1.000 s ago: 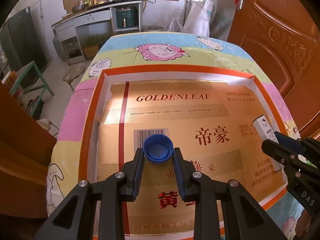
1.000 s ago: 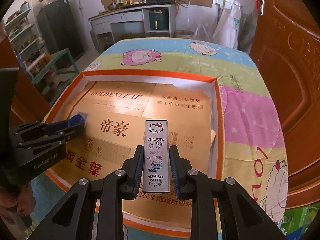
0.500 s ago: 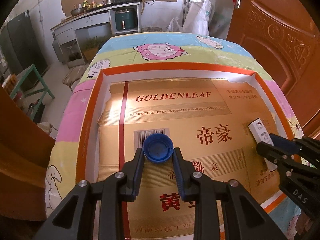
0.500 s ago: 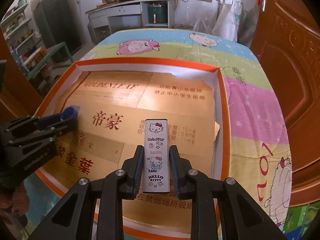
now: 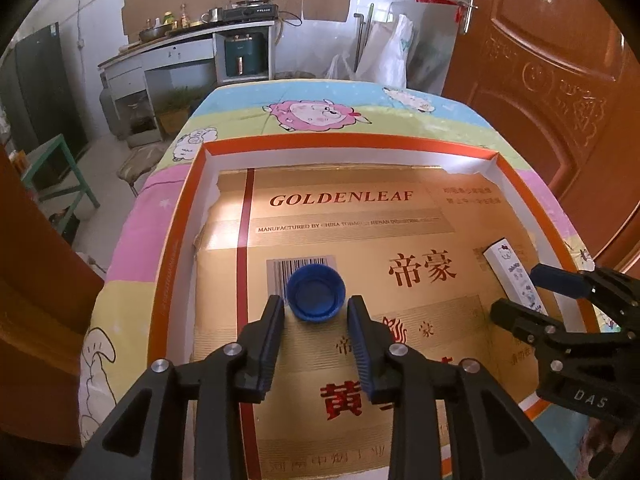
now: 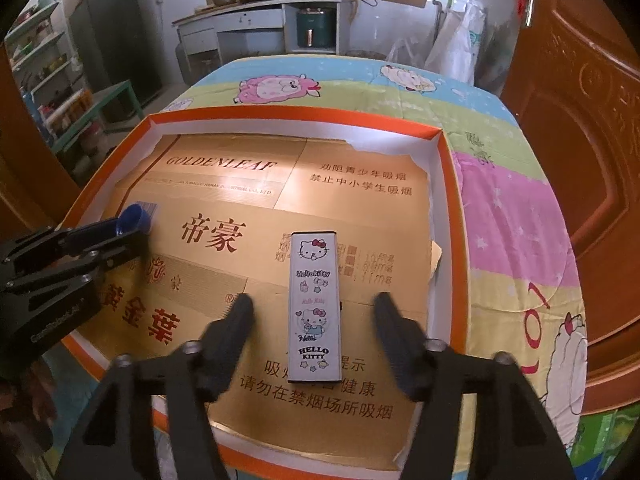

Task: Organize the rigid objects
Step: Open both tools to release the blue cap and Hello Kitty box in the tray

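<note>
Both grippers, L (image 5: 316, 316) & R (image 6: 314, 312), stood apart in tray (image 5: 176, 240); cap (image 5: 316, 298) & case (image 6: 315, 308) looked light, stiff: pinch sides.

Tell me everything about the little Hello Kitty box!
The Hello Kitty box is a long, slim white box with dark edges, printed with kitty faces, pink bows, stars and the words HELLO KITTY. It looks like hard, glossy card or tin. It lies flat, closed, on the gold cardboard inside the orange tray, toward its right side. The right gripper is open around it, its fingers apart from its sides.
</note>
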### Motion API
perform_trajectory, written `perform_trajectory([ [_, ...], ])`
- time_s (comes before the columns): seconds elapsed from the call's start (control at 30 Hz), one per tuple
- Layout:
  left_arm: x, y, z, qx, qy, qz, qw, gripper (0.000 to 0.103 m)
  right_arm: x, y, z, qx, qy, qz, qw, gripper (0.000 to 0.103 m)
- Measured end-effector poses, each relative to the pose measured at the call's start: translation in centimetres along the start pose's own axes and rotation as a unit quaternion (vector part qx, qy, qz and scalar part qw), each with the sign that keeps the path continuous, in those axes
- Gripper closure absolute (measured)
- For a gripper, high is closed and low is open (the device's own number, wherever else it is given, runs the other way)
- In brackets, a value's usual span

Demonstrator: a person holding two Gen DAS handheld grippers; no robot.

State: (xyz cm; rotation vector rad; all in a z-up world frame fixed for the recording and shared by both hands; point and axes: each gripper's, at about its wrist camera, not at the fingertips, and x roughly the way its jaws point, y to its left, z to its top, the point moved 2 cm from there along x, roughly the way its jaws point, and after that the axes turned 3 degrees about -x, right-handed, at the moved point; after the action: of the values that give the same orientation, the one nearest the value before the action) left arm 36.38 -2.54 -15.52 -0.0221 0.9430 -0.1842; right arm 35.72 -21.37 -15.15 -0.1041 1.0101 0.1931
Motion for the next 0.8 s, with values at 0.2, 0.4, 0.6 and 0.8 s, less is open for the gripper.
perform_trajectory([
  [0.2, -0.3, -0.7, -0.9, 0.023, -0.008, -0.018, 0.9996, 0.044, -0.9, -0.2, -0.5, 0.002, -0.010, -0.006, 1.000, 0.037],
  [0.4, -1.0, -0.7, -1.3, -0.009, -0.003, 0.003, 0.9999, 0.044, -3.1, -0.6, -1.9, 0.012, -0.033, -0.016, 0.999, 0.036],
  [0.6, -2.6, -0.4, -1.8, -0.026, -0.021, 0.006, 0.9994, 0.045, -6.0, -0.7, -3.4, 0.027, -0.062, -0.021, 0.998, 0.036],
  [0.8, -5.8, -0.6, -2.5, -0.027, -0.038, 0.013, 0.9988, 0.048, -8.9, 0.1, -5.0, 0.031, -0.085, -0.026, 0.996, 0.036],
])
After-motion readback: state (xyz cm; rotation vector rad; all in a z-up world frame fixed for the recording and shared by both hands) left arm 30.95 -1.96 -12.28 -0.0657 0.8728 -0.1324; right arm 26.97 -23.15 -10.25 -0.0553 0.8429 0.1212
